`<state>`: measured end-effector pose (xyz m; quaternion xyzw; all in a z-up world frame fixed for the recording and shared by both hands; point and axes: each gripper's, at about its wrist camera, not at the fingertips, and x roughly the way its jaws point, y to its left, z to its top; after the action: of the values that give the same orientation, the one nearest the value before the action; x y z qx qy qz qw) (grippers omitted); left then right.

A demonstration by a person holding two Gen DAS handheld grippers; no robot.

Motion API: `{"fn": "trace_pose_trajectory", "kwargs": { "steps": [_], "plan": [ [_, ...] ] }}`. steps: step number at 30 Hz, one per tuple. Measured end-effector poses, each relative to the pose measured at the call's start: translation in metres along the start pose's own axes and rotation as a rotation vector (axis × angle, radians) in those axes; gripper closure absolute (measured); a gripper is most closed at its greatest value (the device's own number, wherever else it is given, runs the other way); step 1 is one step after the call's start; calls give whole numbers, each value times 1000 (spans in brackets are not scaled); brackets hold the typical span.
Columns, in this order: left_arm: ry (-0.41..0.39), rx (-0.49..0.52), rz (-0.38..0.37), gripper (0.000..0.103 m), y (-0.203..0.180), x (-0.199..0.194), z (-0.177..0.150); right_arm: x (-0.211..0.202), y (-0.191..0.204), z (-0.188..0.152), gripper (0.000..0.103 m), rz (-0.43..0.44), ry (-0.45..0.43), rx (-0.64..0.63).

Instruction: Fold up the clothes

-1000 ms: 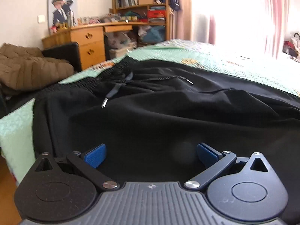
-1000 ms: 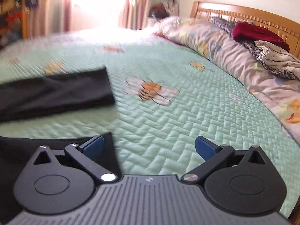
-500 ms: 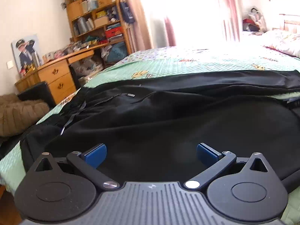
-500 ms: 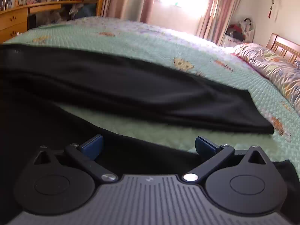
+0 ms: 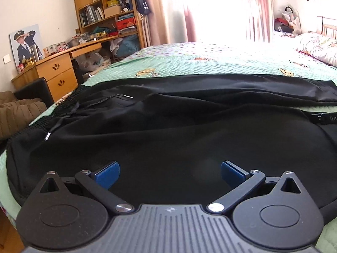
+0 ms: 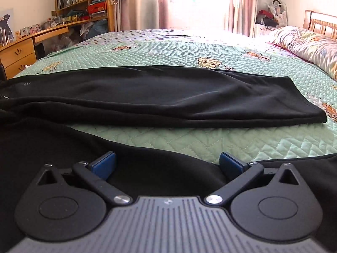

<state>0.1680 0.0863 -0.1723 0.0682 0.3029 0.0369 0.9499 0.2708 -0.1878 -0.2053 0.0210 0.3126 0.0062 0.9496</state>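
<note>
Both cameras are swinging round compared with a second ago: the left view, which was facing the desk corner, is now taking in the curtained window, and the right view, which was looking toward the headboard with only a strip of dark cloth at its edge, is now showing a whole trouser leg stretched across the bed.

Black trousers (image 5: 189, 130) are lying flat on the green quilted bedspread (image 6: 189, 48). In the left view the elastic waistband (image 5: 63, 107) is sitting at the left edge of the bed, with a drawstring (image 5: 54, 126) trailing over the fabric. In the right view the far leg (image 6: 168, 97) is running from left to right, its hem ending near a printed bee at the right, and a band of bare quilt is separating it from the near leg (image 6: 147, 168).

Left gripper (image 5: 170, 171) is hovering low above the upper part of the trousers with its blue pads wide apart and nothing between them. Right gripper (image 6: 167, 162) is hanging over the near leg's far edge, pads likewise spread and empty.

Beyond the bed, a wooden desk (image 5: 56, 73) and bookshelf (image 5: 105, 6) are standing at the left, pink curtains (image 6: 240, 4) are framing the bright window, and a floral pillow (image 6: 307, 44) is resting by the headboard (image 6: 322, 23).
</note>
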Motion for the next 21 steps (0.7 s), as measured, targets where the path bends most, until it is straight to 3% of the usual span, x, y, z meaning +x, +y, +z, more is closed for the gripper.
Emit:
{"fn": "trace_pose_trajectory", "kwargs": {
  "steps": [21],
  "plan": [
    [-4,21,33,1,-14,-18,1,3,-1,-1,0,-4,0,-1]
  ]
}}
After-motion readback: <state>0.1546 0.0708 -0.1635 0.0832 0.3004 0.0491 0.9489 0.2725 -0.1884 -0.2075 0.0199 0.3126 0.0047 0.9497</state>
